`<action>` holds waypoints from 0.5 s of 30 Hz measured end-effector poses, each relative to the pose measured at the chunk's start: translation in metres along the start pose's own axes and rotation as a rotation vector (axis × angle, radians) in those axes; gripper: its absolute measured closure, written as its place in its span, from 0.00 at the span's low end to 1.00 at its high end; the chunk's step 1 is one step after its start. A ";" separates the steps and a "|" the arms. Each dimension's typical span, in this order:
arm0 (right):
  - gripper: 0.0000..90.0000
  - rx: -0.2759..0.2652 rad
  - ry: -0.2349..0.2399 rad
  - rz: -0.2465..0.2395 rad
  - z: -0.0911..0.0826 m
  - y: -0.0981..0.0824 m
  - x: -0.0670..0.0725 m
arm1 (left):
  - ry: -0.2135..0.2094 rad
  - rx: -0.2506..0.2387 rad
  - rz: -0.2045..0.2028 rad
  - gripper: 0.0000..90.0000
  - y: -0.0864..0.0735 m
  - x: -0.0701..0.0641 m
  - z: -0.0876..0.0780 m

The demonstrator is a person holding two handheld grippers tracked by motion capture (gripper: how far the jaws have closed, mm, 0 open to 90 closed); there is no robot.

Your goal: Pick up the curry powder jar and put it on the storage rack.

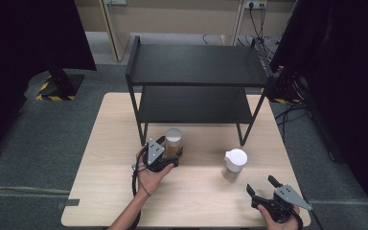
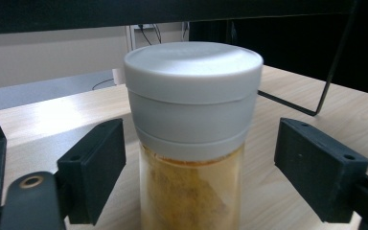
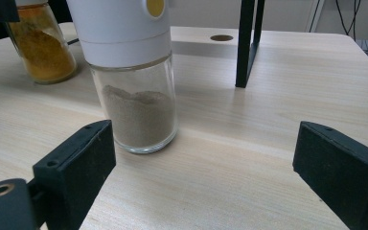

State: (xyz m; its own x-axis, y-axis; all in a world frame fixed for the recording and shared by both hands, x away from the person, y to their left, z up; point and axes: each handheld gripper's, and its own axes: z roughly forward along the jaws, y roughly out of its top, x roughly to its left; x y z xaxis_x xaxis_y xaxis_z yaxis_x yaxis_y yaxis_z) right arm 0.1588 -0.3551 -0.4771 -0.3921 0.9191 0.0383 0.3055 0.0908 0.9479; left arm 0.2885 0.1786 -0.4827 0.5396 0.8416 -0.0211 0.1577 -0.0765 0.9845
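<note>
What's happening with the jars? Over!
Left gripper open around yellow jar, pads not touching. Right gripper open, short of white-capped jar. Shelf just behind.

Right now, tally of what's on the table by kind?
Spice jars: 2, one grey-lidded jar of yellow-orange powder, one white-lidded jar of beige powder
Black two-tier shelf racks: 1
Total: 3

- The table point(image 1: 105, 191) is showing pale wood grain, smooth and matt.
- The rack point(image 1: 196, 64) is looking like black matt metal.
- The yellow jar point(image 2: 191, 191) is showing clear glass under a matt grey plastic lid point(image 2: 193, 72).
- The beige jar point(image 3: 139, 115) is gleaming as glossy glass, its white cap point(image 3: 120, 28) looking like smooth plastic.
</note>
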 end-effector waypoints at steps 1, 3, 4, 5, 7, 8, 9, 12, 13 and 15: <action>0.08 0.000 0.000 -0.001 0.000 0.000 0.000 | 0.004 -0.001 -0.001 0.21 0.000 0.000 0.001; 0.08 0.001 0.002 0.000 0.000 0.000 0.000 | 0.010 -0.003 -0.009 0.23 -0.001 0.000 0.003; 0.08 0.001 0.002 0.001 0.000 0.000 0.000 | 0.013 -0.006 -0.012 0.24 -0.001 0.000 0.004; 0.08 0.000 0.002 0.001 0.000 0.000 0.000 | 0.015 -0.009 -0.015 0.24 -0.001 -0.001 0.004; 0.08 0.002 0.002 -0.001 0.000 0.000 0.000 | 0.018 -0.009 -0.012 0.26 0.000 -0.001 0.005; 0.08 0.003 0.003 -0.002 0.000 0.001 0.000 | 0.018 -0.009 -0.011 0.26 0.000 -0.001 0.006; 0.08 0.005 0.004 -0.002 0.000 0.001 0.000 | 0.017 -0.008 -0.010 0.27 0.001 -0.001 0.007; 0.08 0.004 0.004 -0.002 0.000 0.001 0.000 | 0.019 -0.004 -0.007 0.29 0.002 -0.001 0.009; 0.08 0.004 0.004 -0.001 0.000 0.001 0.000 | 0.019 -0.003 -0.008 0.29 0.002 -0.001 0.009; 0.08 0.003 0.004 -0.001 0.000 0.001 -0.001 | 0.019 0.000 -0.006 0.30 0.002 -0.001 0.010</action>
State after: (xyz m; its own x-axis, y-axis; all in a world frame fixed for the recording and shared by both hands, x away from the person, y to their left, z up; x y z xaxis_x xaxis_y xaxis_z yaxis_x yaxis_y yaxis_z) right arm 0.1595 -0.3555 -0.4767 -0.3961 0.9174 0.0385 0.3080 0.0932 0.9468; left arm 0.2970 0.1722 -0.4824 0.5226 0.8523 -0.0231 0.1610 -0.0720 0.9843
